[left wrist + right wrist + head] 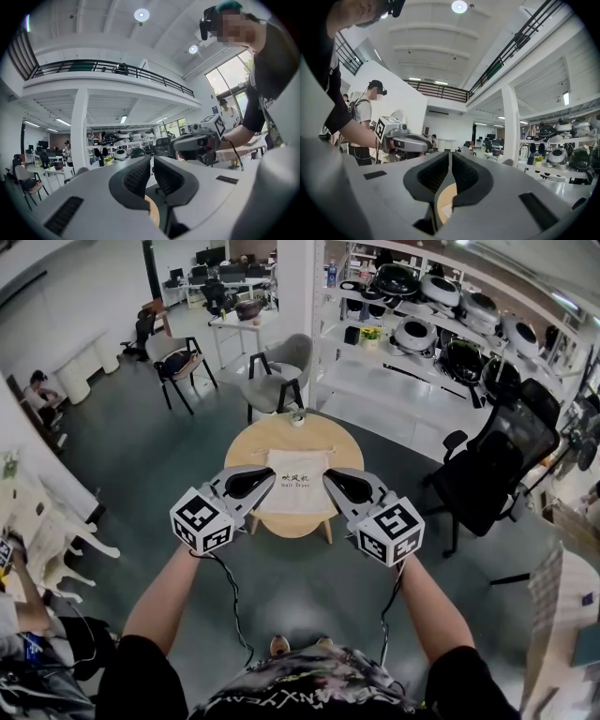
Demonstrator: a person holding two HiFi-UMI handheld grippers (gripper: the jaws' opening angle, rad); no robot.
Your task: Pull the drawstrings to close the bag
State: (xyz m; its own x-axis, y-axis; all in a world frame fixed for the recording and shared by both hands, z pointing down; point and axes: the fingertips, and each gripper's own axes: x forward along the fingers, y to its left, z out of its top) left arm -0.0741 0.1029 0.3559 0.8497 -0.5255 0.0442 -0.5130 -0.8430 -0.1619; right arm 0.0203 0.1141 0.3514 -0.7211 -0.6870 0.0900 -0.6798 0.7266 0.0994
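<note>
Nearest me, my 2 claws hang side by side, tips pointing inward. My left claw (pixel 270 477) is clenched on nothing, its pads nearly touching. My right claw (pixel 330 477) is clenched too, and empty. Between their tips, lower down, the pale cloth bag (pixel 297 487) lies flat on the round wooden table (pixel 279 434). Beyond the table stands 1 grey chair (pixel 281 367).

bag (pixel 294 486) print "吹风机", smaller line below illegible
</note>
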